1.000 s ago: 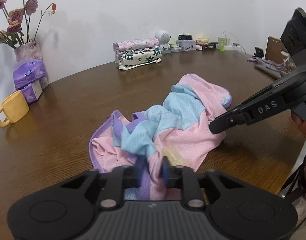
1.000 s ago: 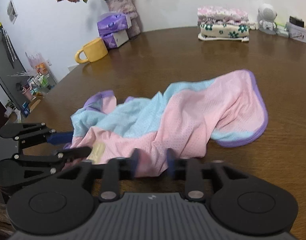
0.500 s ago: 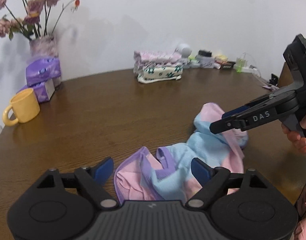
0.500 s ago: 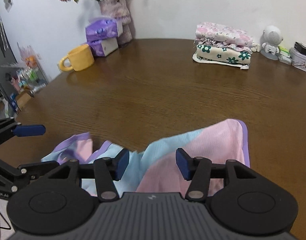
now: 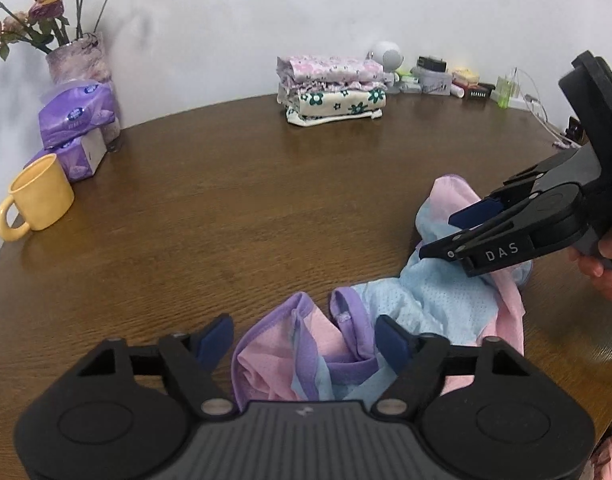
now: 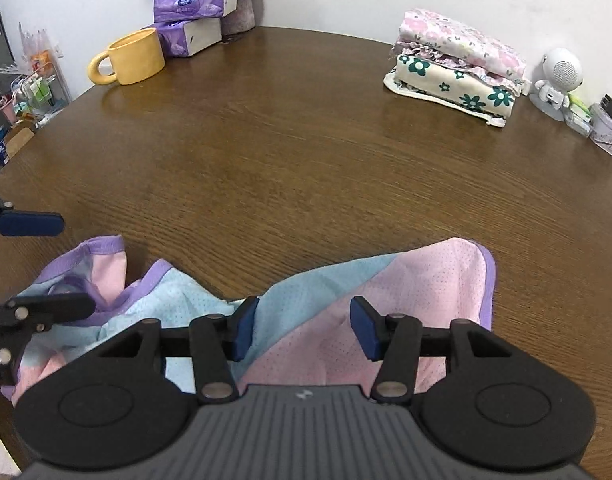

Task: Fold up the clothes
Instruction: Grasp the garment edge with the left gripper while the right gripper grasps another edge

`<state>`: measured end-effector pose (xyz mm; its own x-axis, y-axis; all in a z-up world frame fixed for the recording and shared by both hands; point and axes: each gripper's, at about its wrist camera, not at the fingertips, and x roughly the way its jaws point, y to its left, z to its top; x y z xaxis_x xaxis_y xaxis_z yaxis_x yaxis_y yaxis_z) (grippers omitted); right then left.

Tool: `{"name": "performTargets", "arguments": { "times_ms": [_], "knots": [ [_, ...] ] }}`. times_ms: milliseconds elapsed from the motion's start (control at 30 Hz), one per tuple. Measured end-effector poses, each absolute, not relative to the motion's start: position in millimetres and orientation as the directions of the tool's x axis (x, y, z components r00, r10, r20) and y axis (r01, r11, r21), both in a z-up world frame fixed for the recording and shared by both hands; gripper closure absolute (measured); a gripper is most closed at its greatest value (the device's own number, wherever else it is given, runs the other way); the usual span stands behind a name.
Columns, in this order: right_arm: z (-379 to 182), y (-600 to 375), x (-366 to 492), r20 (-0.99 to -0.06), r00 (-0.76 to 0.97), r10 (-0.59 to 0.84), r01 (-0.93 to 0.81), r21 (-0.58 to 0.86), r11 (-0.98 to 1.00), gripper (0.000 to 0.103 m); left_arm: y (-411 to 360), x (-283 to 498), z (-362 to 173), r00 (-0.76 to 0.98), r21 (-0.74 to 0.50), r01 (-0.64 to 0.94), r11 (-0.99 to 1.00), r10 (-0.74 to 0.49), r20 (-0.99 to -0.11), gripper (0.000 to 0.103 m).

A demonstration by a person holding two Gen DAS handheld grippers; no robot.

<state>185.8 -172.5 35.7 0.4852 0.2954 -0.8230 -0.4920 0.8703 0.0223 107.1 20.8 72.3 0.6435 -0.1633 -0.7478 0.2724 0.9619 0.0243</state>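
A crumpled pink, light-blue and purple mesh garment (image 5: 421, 304) (image 6: 321, 312) lies at the near edge of the brown table. My left gripper (image 5: 304, 336) is open above its purple-trimmed end, holding nothing. My right gripper (image 6: 304, 328) is open over the pink and blue part, also holding nothing. In the left wrist view the right gripper (image 5: 461, 232) appears at the right, held by a hand (image 5: 601, 268). The left gripper's fingers (image 6: 30, 224) show at the left edge of the right wrist view.
A stack of folded floral clothes (image 5: 331, 94) (image 6: 457, 64) sits at the back. A yellow mug (image 5: 36, 198) (image 6: 132, 58), purple tissue packs (image 5: 78, 124) (image 6: 194, 0) and a flower vase (image 5: 78, 56) stand at the left. Small gadgets (image 5: 437, 76) line the back right.
Both grippers let go of the garment and opened. They pulled back and tilted up, so the garment now lies low in both views.
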Motion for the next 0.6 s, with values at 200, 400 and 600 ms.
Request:
{"name": "performTargets", "arguments": {
  "times_ms": [200, 400, 600],
  "knots": [
    [32.6, -171.8, 183.3, -0.834, 0.467, 0.296, -0.519, 0.013, 0.855, 0.082, 20.3, 109.8, 66.5, 0.617, 0.019, 0.285, 0.958, -0.168, -0.769, 0.049],
    [36.6, -179.1, 181.9, -0.822, 0.477, 0.312, -0.519, 0.023, 0.854, 0.096, 17.1, 107.7, 62.8, 0.608, 0.053, 0.328, 0.943, -0.168, -0.776, 0.084],
    [44.8, -196.7, 184.1, -0.798, 0.487, 0.356, -0.485, 0.092, 0.87, 0.101, 13.6, 103.2, 64.9, 0.631, 0.104, 0.363, 0.926, -0.162, -0.759, 0.096]
  ]
}}
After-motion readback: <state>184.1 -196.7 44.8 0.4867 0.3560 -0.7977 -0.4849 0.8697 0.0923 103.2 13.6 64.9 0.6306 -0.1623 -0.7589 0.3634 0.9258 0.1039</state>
